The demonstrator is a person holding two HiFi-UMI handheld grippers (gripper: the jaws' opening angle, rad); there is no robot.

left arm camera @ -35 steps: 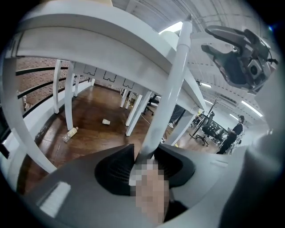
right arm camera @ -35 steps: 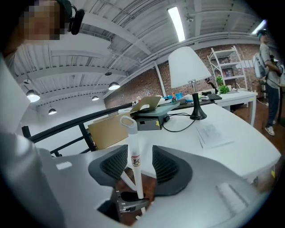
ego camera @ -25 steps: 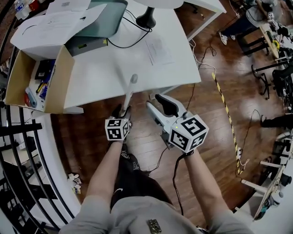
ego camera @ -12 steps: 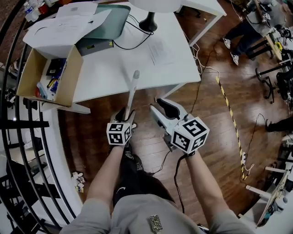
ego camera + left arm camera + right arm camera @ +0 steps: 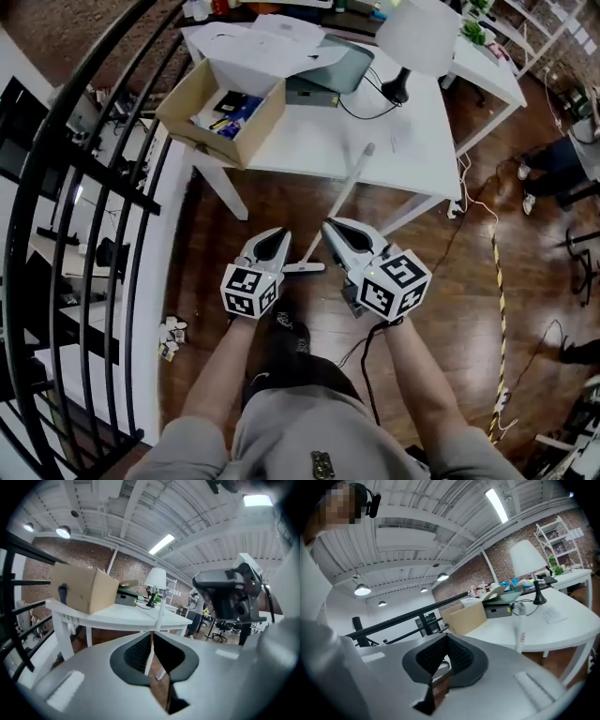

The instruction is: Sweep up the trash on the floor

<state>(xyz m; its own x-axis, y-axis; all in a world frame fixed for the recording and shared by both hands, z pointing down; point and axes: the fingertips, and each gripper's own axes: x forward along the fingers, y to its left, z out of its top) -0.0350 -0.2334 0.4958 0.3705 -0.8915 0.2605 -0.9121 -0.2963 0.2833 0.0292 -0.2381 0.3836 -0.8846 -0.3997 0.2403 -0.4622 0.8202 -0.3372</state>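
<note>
My left tool (image 5: 278,232) has come up off the broom handle (image 5: 337,205), and both it and the right tool (image 5: 331,226) just snapped narrow on nothing, a reset before a grip I judge, so the broom leans on the white table (image 5: 319,141); trash (image 5: 170,335) waits on dark wood floor (image 5: 450,309) by the black railing (image 5: 98,171).

the brown wooden plank floor (image 5: 281,202) lies open in a lane between the black metal railing (image 5: 108,176) on the left and the white counter (image 5: 319,141) ahead, and opens wider to the right of the counter. the counter's white legs (image 5: 223,195) and a thin white pole (image 5: 345,192) leaning on its front edge cut across the room beneath it. on top, a brown cardboard box (image 5: 220,127) fills the left corner and a white-shaded lamp (image 5: 417,37) stands at the far side; small white scraps (image 5: 171,333) lie by the railing's foot.
</note>
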